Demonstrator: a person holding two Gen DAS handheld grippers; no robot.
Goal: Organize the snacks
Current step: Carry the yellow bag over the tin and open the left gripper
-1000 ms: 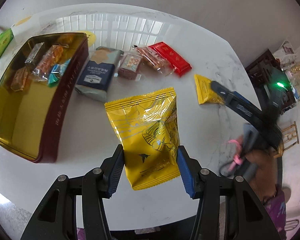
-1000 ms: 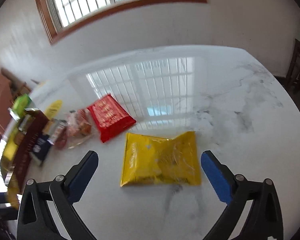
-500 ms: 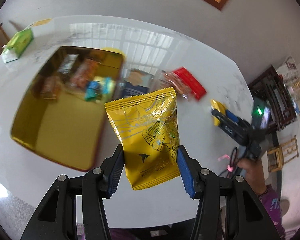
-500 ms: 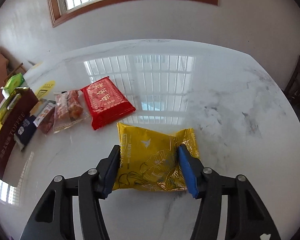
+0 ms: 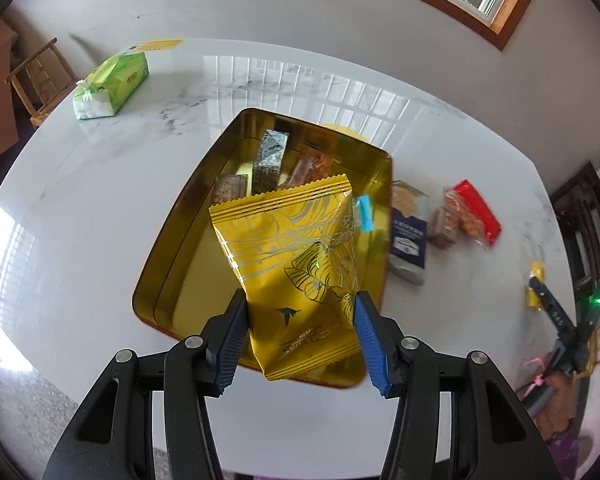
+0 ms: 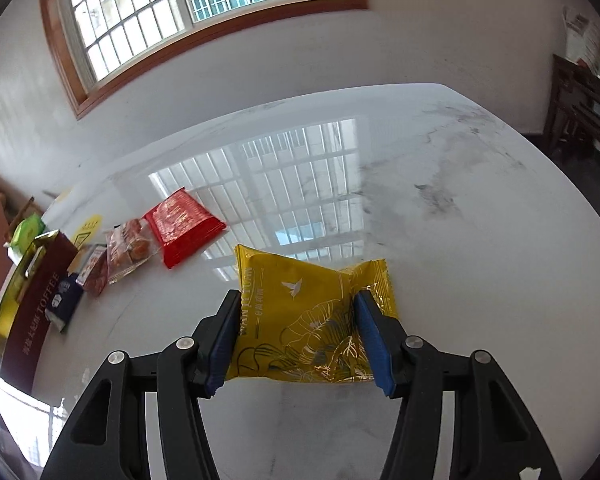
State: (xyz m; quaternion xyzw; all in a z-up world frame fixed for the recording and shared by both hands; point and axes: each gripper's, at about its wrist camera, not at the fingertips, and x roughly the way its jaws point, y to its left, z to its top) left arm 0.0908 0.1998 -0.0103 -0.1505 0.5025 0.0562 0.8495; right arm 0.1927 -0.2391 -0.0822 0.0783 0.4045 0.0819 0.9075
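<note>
The fingers (image 5: 370,344) of the left gripper (image 5: 300,332) were clamped on the lower part of a yellow packet (image 5: 296,264), which hung in the air over the gold tin (image 5: 160,280). The tin stood on the white tabletop (image 5: 100,184) and held already a few snacks in its far part: a dark wrapped bar (image 5: 271,156), an orange wrapped piece (image 5: 310,166), a small brownish one (image 5: 228,190) and something with a light blue end (image 5: 363,213) (partly hidden behind the packet).

The fingers (image 6: 374,340) of the right gripper (image 6: 296,336) were closed on a second yellow packet (image 6: 300,320). I could not tell if this one rested on the tabletop or was lifted a little above it.

So the task seemed to me somewhere in the middle. A few pieces were inside the tin, one was just above it and ready to be let go, and one was in the grip well apart from the tin. Outside the tin remained a dark blue packet (image 5: 408,236) just beside its wall, then a small brown packet (image 5: 442,226), a clear bag with orange pieces (image 5: 466,220) and a red packet (image 5: 482,210), lying close together in a row.

A green tissue pack (image 5: 112,82) lay far from the tin, near the edge of the tabletop; probably it was not part of the snacks. In my judgement four loose packets and the two held ones had yet to go in.
</note>
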